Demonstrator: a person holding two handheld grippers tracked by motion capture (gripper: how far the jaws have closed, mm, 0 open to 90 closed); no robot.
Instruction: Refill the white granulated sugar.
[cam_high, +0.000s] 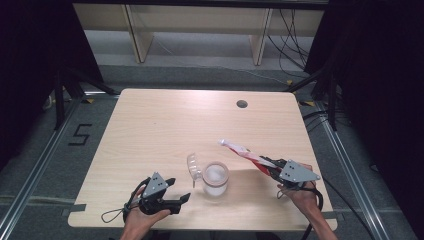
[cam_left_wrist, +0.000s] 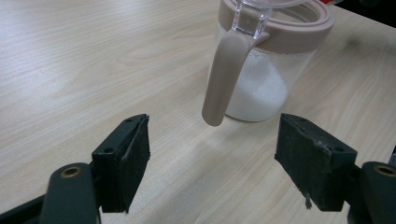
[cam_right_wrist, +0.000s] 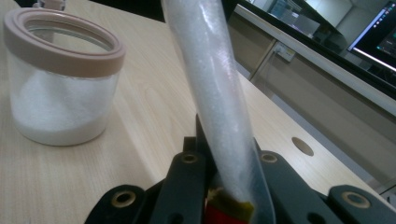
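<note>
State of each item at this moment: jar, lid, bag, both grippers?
Jar: upright on table, part-filled with white grains.
Lid: flipped open, hinged at rim.
Bag: clamped at one end, raised off the table.
Left gripper: open, empty, facing jar.
Right gripper: shut on bag.

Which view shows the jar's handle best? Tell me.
The left gripper view: the handle hangs close and sharp down the jar. In the high view it is tiny beside the open lid; the right gripper view shows the jar's rim.

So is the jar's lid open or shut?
Open. The clear lid is flipped back on its hinge, leaving the jar mouth uncovered; white powder sits inside.
</note>
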